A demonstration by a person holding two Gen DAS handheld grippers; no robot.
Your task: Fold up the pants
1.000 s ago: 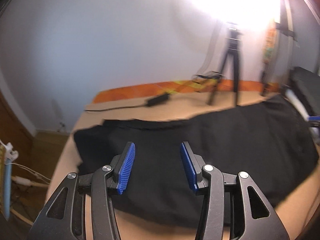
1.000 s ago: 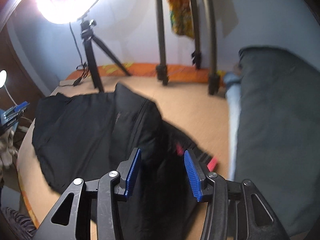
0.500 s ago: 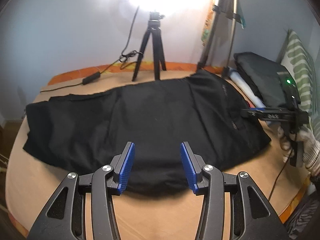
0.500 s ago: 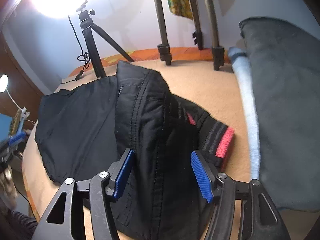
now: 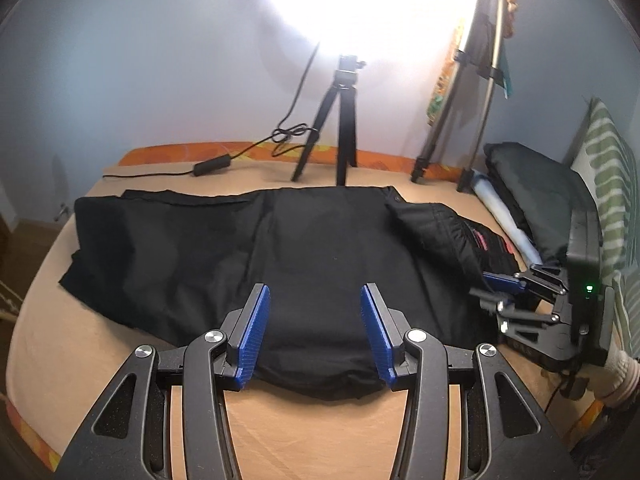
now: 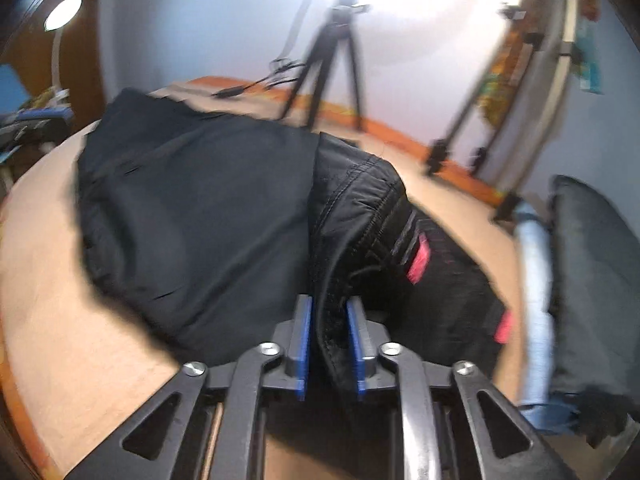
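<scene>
Black pants (image 5: 240, 248) lie spread across the tan bed (image 5: 320, 432), legs to the left and waist to the right. My left gripper (image 5: 313, 292) hovers open over their near edge with nothing between its blue pads. At the waist end, my right gripper (image 5: 496, 284) is low on the cloth. In the right wrist view the pants (image 6: 192, 208) bunch up, and a fold of the waistband (image 6: 360, 200), near a pink label (image 6: 418, 260), fills the narrow gap of the right gripper (image 6: 329, 304), whose jaws are closing on it.
A black tripod (image 5: 344, 128) under a bright ring light and a second stand (image 5: 448, 132) rise at the far edge, with a cable (image 5: 212, 166) beside them. A dark folded blanket (image 5: 536, 184), a pale blue roll (image 5: 496, 208) and a striped pillow (image 5: 612, 168) line the right side.
The right gripper came down onto the waistband and its jaws narrowed around a fold of it. The left gripper shifted along the pants' near edge and stayed open.
</scene>
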